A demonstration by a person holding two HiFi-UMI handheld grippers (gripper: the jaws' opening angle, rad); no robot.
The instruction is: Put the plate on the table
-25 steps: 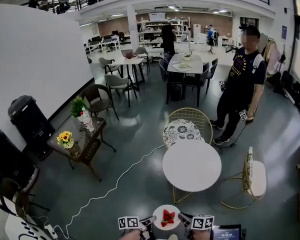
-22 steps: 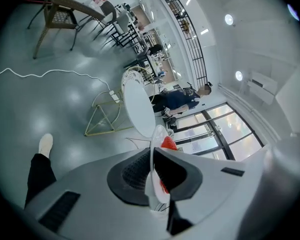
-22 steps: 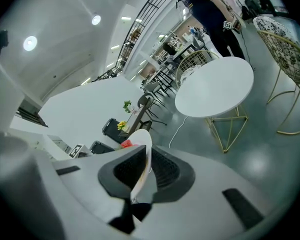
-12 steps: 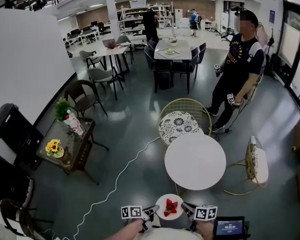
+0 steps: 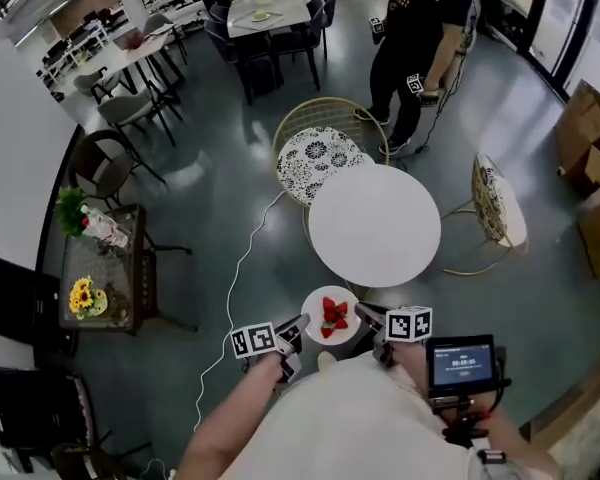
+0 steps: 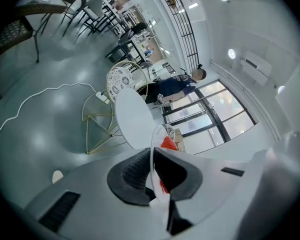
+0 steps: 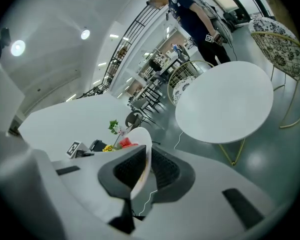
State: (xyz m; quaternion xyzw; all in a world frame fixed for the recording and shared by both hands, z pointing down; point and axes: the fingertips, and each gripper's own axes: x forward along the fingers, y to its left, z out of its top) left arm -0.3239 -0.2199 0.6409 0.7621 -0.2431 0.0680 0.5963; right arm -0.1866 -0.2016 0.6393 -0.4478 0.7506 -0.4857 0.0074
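The left gripper (image 6: 152, 170) is clamped on one edge of the white plate (image 5: 314, 308), and the right gripper (image 7: 146, 168) is clamped on the opposite edge. The plate carries red pieces, probably strawberries (image 5: 334, 315), though they are small in the head view. It hangs in the air close to the person, near the round white table (image 5: 375, 225) but not above it. I judge the plate is lifted and on its way; moving it over the tabletop, lowering it and letting go are left.

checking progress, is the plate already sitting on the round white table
No, the plate is held up between the left tool and the right tool, short of the round white table.
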